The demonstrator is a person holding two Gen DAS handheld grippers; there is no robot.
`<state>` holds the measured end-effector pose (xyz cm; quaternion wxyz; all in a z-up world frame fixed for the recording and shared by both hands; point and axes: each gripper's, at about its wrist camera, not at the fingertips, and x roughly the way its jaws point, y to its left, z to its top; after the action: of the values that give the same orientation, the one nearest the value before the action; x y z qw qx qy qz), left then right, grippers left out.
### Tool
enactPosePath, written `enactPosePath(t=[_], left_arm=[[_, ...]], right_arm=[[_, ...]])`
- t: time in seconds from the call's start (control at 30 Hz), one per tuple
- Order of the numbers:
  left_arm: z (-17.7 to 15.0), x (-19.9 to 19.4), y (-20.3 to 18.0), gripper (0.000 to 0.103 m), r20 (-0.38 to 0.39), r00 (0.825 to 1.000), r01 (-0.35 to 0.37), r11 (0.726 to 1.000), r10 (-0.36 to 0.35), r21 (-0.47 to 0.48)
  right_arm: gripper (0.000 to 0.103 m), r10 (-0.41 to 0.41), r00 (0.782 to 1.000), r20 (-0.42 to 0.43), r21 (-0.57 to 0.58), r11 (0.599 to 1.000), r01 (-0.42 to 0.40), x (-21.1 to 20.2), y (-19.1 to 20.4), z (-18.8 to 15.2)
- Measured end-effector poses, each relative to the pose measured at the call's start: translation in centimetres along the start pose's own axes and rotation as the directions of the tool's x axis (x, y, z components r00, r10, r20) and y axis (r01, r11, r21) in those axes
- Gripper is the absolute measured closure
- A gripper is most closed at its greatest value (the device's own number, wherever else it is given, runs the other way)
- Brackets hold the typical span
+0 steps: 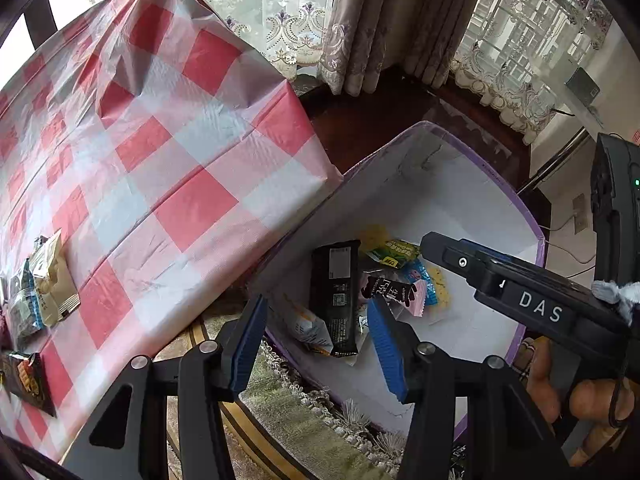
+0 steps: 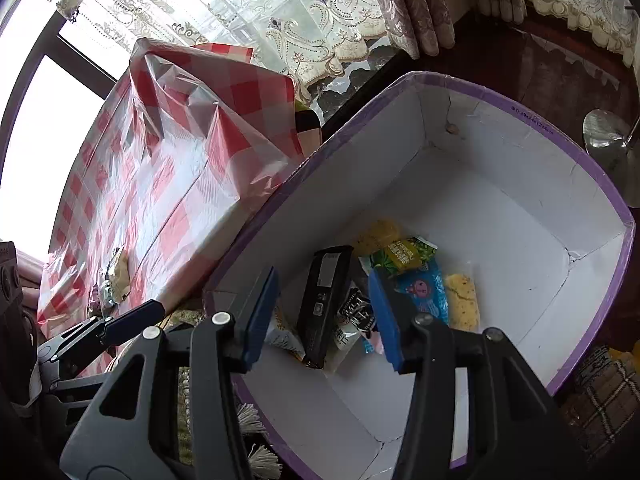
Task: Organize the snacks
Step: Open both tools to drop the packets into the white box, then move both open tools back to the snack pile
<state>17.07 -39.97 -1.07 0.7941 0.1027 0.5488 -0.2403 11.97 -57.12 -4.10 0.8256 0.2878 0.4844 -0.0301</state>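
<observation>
Left wrist view only: three snack packets still on the checked tablecloth (image 1: 168, 152) at the left edge of the frame: a beige packet (image 1: 54, 280), a grey-and-blue packet (image 1: 24, 312) just beside it, and a dark packet (image 1: 30, 380) lower down. The right-hand tool's body crosses the right side of the frame, with the person's fingers (image 1: 588, 400) wrapped round its handle.

Right wrist view only: the whole white inside of the purple-rimmed box (image 2: 520, 200), far corner included, and a shiny metal base (image 2: 604, 136) at the upper right. The other tool shows at the lower left of the frame.

Writing: "DAS" in white on the right tool's body in the left view. A small code is printed along the box rim at the upper right of the right view, too small to read. The packets carry print I cannot make out.

Snacks in the box: a long black bar (image 2: 324, 304) lies lengthwise in the middle of the pile; a green-and-yellow packet (image 2: 404, 256), a blue packet (image 2: 428, 292) and a yellow cracker pack (image 2: 464, 300) sit to its right, and a white-and-orange packet (image 2: 284, 336) to its left.

Left gripper (image 1: 320, 344): jaws wide apart, nothing between them, above the near end of the box with the black bar (image 1: 334, 300) framed between the pads.

Right gripper (image 2: 324, 316): jaws wide, empty, hanging over the pile, with the bar between the pads in frame.
</observation>
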Motion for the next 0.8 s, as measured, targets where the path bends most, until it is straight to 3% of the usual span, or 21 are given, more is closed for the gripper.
enactPosePath(t=[0.23,0.53,0.67,0.8], left_arm=[[-0.5,-1.5,2.6,0.05,0.044,0.999,0.013,0.996,-0.01,-0.085],[-2.3,-4.3,7.6,0.05,0.128,0.991,0.004,0.977,0.024,-0.213],[-4.0,-5.8,10.8,0.05,0.164,0.985,0.007,0.953,0.045,-0.303],[-6.3,-7.3,14.8,0.05,0.19,0.98,0.023,0.908,0.062,-0.418]], right_arm=[[0.051,0.003,1.0,-0.02,-0.039,0.999,-0.004,-0.2,1.9,0.0],[0.051,0.052,0.997,-0.053,-0.166,0.984,-0.06,0.1,8.9,-1.1],[0.051,0.071,0.994,-0.078,-0.239,0.967,-0.087,0.9,12.8,-2.3],[0.051,0.062,0.992,-0.106,-0.315,0.945,-0.093,2.0,16.4,-3.6]])
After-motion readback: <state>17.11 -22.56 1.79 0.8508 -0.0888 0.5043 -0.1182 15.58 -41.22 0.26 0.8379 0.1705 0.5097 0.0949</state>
